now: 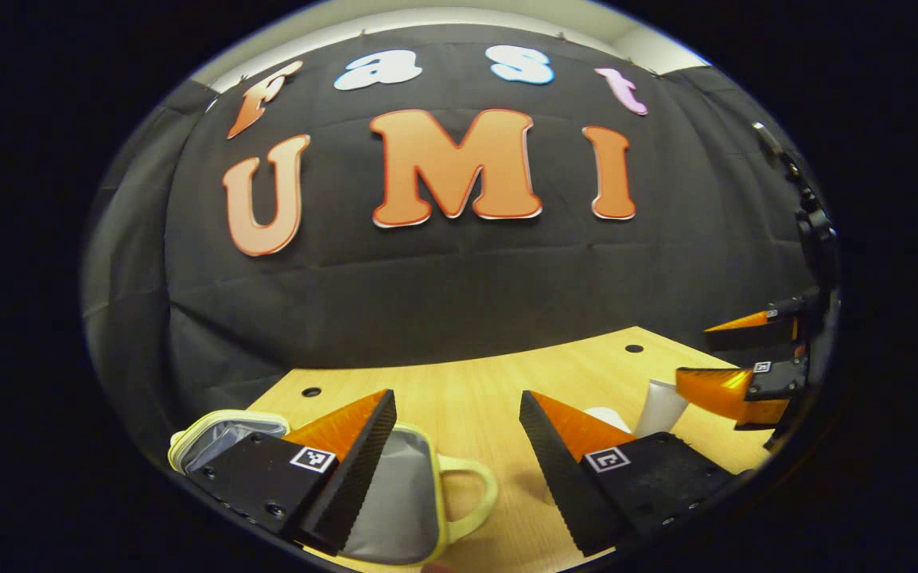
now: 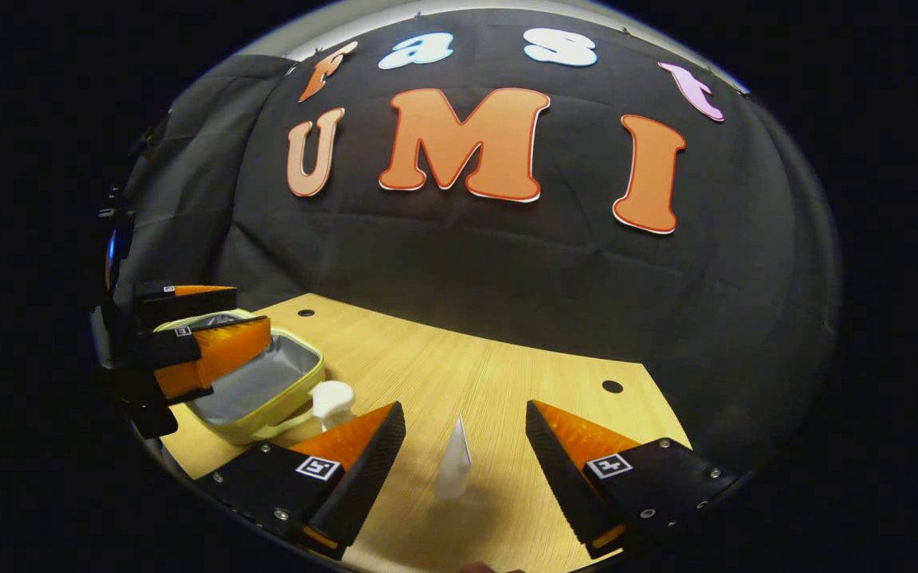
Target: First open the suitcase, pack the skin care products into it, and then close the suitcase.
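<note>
A light wooden table (image 2: 459,362) with small dark holes stands against a black cloth wall (image 2: 507,263). On its left part lies the suitcase (image 2: 264,390), pale yellow, lid open, grey lining showing. Just beside its handle stands a white capped bottle (image 2: 332,400); a white tube (image 2: 453,461) stands upright farther right, apart. The right gripper (image 2: 465,446) hangs wide open with the tube between its fingers, untouched. The left gripper (image 1: 457,434) is wide open above the suitcase's handle end, empty.

Dim booth, soft shadows, fisheye-bent edges.
</note>
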`<act>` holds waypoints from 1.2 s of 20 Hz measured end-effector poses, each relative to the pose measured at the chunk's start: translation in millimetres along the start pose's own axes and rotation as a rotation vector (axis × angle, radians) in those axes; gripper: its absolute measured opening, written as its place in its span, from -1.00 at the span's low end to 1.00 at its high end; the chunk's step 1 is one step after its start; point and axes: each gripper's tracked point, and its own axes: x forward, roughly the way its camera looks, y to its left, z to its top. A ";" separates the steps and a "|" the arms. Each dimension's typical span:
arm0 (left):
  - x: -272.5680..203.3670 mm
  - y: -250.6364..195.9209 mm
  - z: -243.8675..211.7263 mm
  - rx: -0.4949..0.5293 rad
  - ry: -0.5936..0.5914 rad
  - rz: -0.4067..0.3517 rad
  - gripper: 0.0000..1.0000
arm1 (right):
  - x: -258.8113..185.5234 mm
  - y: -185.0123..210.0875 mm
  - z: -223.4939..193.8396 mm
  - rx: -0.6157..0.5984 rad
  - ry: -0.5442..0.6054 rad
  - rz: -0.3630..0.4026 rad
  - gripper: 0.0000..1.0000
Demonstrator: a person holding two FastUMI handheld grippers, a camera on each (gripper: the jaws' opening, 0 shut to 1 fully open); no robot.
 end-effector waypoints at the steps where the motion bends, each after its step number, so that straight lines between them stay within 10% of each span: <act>1: 2.5 -11.9 -1.1 0.010 -0.007 -0.019 0.95 | 3.4 0.3 -8.8 -0.011 0.011 0.010 0.94; 12: 9.8 -84.3 -7.3 0.022 -0.082 -0.197 0.98 | 32.2 3.8 -77.6 -0.045 0.081 0.070 0.94; 24: 58.6 -111.5 -138.7 -0.045 0.169 -0.264 0.87 | 65.2 15.5 -127.6 -0.027 0.145 0.125 0.96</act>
